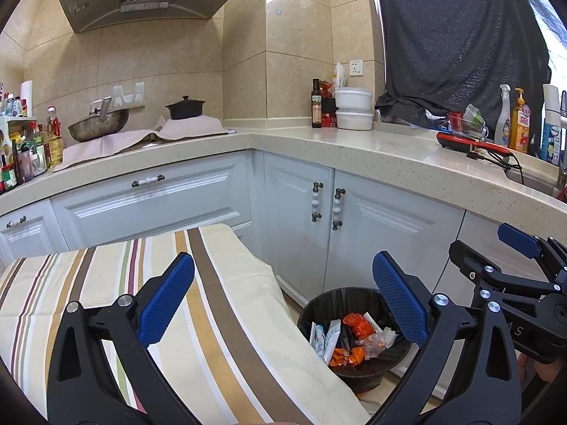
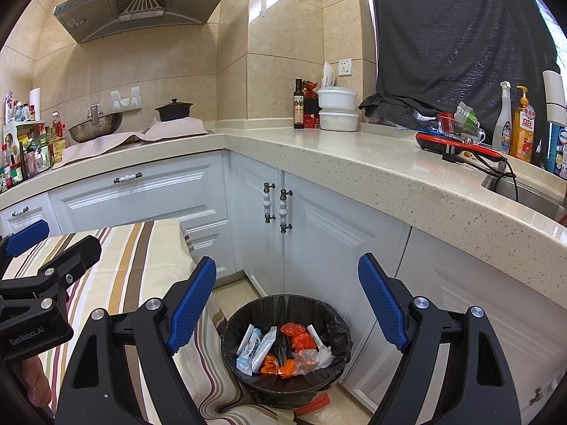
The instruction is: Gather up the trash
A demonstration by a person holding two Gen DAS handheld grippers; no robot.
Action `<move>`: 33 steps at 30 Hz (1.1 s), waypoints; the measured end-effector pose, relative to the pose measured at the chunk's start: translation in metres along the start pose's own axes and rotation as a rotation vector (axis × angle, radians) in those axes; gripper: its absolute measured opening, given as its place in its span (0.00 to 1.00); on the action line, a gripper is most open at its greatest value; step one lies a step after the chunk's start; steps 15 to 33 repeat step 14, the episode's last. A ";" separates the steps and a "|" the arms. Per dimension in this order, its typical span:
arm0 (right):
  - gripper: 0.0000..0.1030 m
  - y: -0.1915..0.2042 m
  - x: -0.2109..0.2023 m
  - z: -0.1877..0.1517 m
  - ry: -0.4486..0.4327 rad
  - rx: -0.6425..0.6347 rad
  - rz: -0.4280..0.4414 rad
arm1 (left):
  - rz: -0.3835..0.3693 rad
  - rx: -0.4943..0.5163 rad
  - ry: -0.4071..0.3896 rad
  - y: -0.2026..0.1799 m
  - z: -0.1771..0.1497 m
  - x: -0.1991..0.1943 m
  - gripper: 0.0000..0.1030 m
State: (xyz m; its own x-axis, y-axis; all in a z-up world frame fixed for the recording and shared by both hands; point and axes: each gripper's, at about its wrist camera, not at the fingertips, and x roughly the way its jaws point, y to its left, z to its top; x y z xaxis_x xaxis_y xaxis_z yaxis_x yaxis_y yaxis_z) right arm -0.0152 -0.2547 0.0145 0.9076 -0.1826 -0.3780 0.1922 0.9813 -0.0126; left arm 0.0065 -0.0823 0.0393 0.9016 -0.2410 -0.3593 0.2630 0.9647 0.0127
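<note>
A round trash bin with a black liner [image 2: 333, 322] stands on the floor by the white cabinets; it also shows in the left wrist view [image 1: 319, 304]. It holds orange wrappers [image 2: 299, 336], white packets [image 2: 260, 345] and clear plastic. My right gripper [image 2: 287, 279] is open and empty, above the bin. My left gripper [image 1: 283, 276] is open and empty, over the edge of the striped tablecloth [image 1: 219, 318], left of the bin. Each gripper shows in the other's view: the right one [image 1: 524, 248] and the left one [image 2: 32, 241].
White cabinets [image 2: 319, 233] stand under a speckled L-shaped countertop [image 2: 354, 156]. On it are a wok [image 1: 99, 125], a black pot [image 1: 184, 106], an oil bottle [image 2: 299, 104], stacked white containers [image 2: 336, 109], a red appliance with a cord [image 2: 457, 145] and cleaning bottles [image 2: 514, 124]. Sink at far right.
</note>
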 end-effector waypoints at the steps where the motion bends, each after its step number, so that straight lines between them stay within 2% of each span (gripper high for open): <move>1: 0.78 -0.001 0.000 0.000 0.001 0.000 0.000 | -0.004 0.003 0.003 -0.001 0.000 0.001 0.95; 8: 0.78 0.000 0.000 0.000 0.000 -0.001 0.001 | 0.001 0.013 0.055 0.001 -0.001 0.011 0.95; 14: 0.78 0.009 0.010 0.000 0.016 -0.019 0.026 | 0.034 -0.023 0.123 0.023 -0.004 0.026 0.95; 33: 0.78 0.009 0.010 0.000 0.016 -0.019 0.026 | 0.034 -0.023 0.123 0.023 -0.004 0.026 0.95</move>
